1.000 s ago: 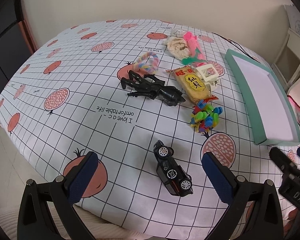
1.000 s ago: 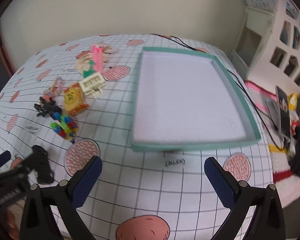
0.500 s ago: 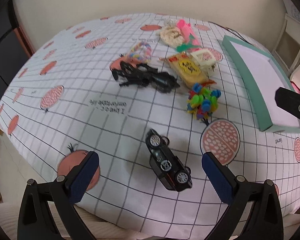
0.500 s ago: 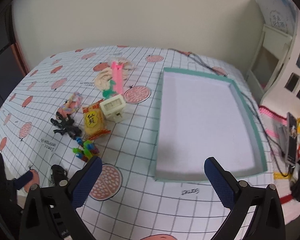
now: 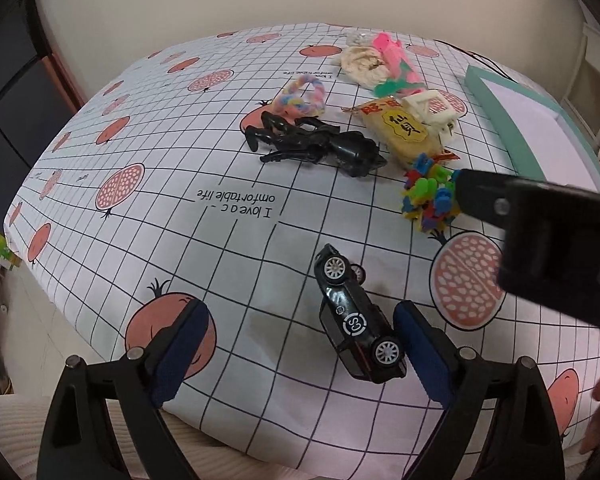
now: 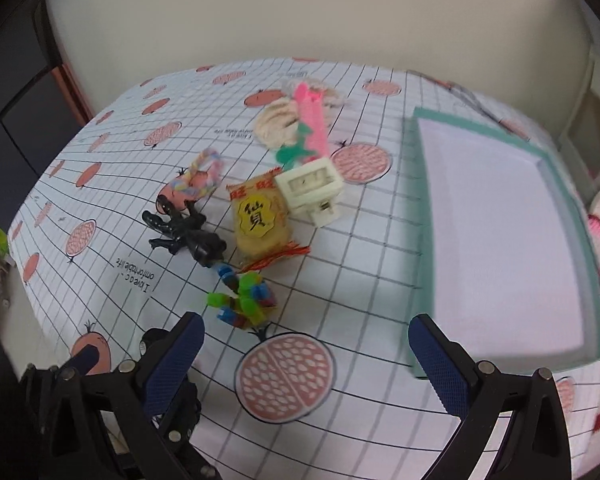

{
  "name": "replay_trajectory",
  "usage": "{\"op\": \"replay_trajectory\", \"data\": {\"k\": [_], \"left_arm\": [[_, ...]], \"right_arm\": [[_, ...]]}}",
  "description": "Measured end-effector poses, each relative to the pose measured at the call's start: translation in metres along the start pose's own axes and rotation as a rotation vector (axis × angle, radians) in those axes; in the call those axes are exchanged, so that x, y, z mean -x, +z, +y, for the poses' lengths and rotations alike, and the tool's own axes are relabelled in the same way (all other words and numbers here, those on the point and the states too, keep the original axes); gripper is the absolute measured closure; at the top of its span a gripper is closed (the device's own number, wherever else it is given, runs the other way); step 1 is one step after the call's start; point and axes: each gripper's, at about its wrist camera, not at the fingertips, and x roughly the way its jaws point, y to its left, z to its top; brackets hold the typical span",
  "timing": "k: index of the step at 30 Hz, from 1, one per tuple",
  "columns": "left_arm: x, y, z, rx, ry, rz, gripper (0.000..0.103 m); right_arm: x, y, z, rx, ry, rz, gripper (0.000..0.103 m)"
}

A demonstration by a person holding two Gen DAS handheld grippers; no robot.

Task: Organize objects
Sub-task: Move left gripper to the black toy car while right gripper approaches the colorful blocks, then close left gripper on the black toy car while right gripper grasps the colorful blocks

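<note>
With the left tongs [image 5: 298, 354] spread wide and empty, the black toy car [image 5: 358, 318] lies tipped on its side just beside their right pad; it could be knocked away if closed off-centre. The right tongs [image 6: 306, 360], also apart, hover near the colourful block cluster [image 6: 244, 300], well left of the teal tray [image 6: 424, 216].
</note>
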Motion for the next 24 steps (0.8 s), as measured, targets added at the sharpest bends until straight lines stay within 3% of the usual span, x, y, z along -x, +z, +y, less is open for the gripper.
{"op": "replay_trajectory", "data": {"k": [13,15,17,21,24], "left_arm": [[0.003,-0.004,-0.002,0.002,-0.003,-0.005,0.009],[0.003,-0.004,-0.002,-0.002,-0.003,-0.007,0.010],[0.003,-0.004,-0.002,-0.003,-0.004,-0.008,0.010],[0.001,-0.004,0.001,0.003,-0.025,0.003,0.027],[0.000,-0.004,0.001,0.003,-0.032,0.010,0.035]], "right_arm": [[-0.021,0.007,0.013,-0.018,0.086,0.023,0.000],[-0.023,0.008,0.017,-0.002,0.082,0.030,0.004],[-0.024,0.006,0.019,0.008,0.080,0.037,0.011],[-0.027,0.005,0.022,0.024,0.076,0.050,0.025],[-0.028,0.005,0.022,0.017,0.081,0.061,0.045]]}}
